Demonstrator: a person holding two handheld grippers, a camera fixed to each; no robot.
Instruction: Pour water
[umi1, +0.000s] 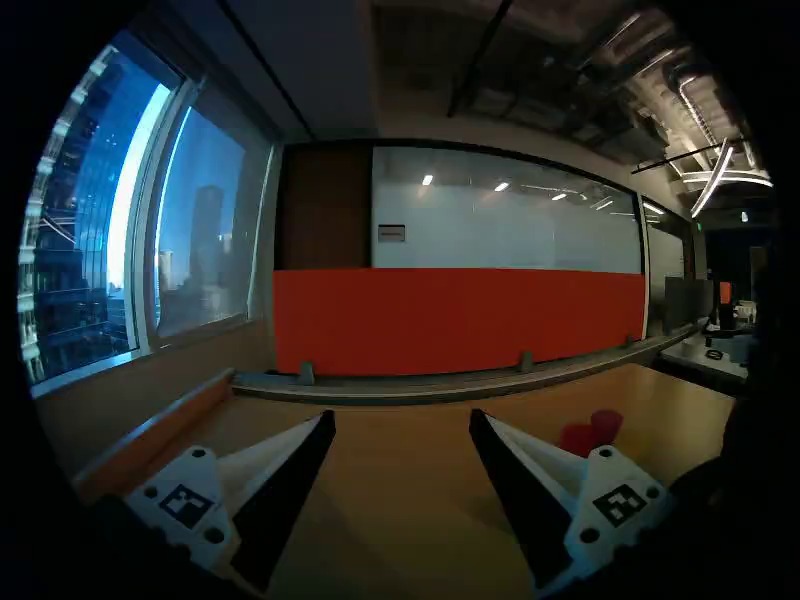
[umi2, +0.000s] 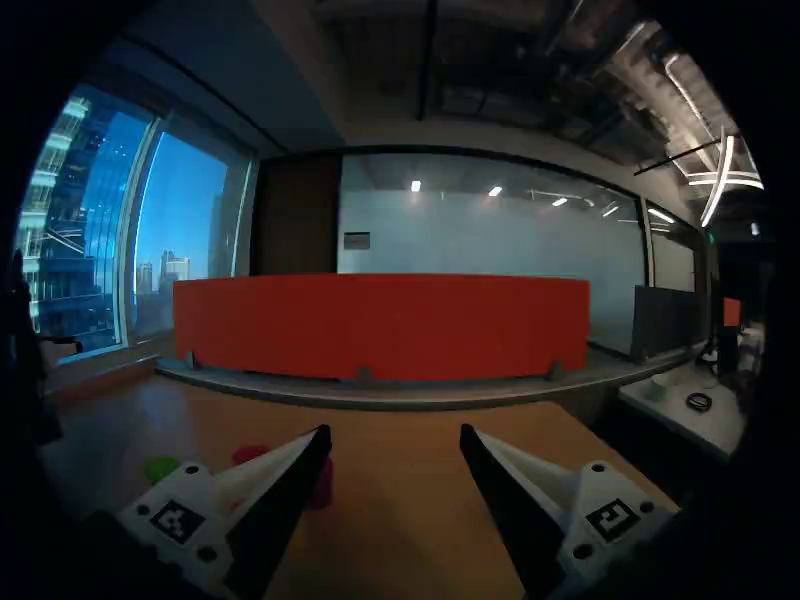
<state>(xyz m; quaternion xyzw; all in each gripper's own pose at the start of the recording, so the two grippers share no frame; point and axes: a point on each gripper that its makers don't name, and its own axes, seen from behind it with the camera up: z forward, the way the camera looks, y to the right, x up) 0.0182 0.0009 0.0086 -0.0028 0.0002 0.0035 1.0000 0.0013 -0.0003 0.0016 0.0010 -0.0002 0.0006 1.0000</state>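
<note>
In the left gripper view my left gripper (umi1: 402, 422) is open above the wooden table (umi1: 400, 480), with nothing between its fingers. Two red cups (umi1: 592, 432) stand close together on the table, partly hidden behind the right finger. In the right gripper view my right gripper (umi2: 395, 435) is open over the same table (umi2: 400, 470) and holds nothing. A magenta cup (umi2: 322, 484) sits half hidden behind its left finger. A red cup (umi2: 249, 454) and a green cup (umi2: 160, 467) stand farther left.
An orange divider panel (umi2: 380, 325) runs along the table's far edge, with a glass wall behind it. Large windows (umi1: 130, 250) are on the left. Another desk with small items (umi2: 690, 400) stands to the right.
</note>
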